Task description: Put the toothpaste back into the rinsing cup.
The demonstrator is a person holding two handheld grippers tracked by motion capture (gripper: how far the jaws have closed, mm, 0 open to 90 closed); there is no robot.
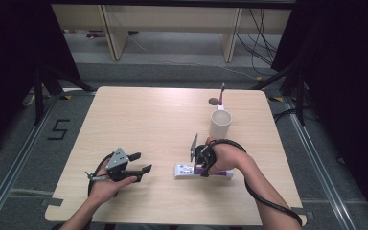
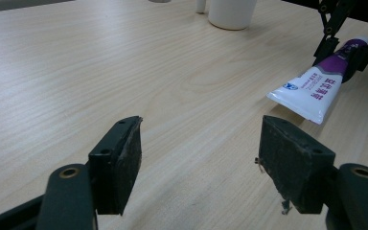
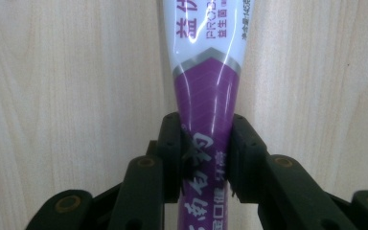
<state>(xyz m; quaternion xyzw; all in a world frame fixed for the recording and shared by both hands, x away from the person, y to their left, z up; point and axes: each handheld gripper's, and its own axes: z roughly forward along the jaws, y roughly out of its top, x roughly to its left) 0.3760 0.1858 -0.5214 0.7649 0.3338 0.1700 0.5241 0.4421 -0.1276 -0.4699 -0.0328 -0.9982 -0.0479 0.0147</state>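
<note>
A white and purple toothpaste tube (image 1: 184, 170) (image 2: 311, 91) (image 3: 206, 72) lies flat on the wooden table (image 1: 148, 115), right of centre near the front. My right gripper (image 1: 202, 167) (image 3: 205, 143) points down over its purple part, and both pads press on the tube's sides. From the left gripper view, that same gripper (image 2: 347, 48) clasps the tube's far end. My left gripper (image 1: 141, 163) (image 2: 199, 163) rests at the front left, jaws wide apart with only bare table between them, aimed toward the tube's white end.
A white cup (image 1: 220, 123) (image 2: 231, 12) stands behind the right hand. A toothbrush (image 1: 221, 93) stands upright just beyond it, next to a dark round hole (image 1: 213, 101) in the tabletop. Cables trail from both grippers toward the front edge.
</note>
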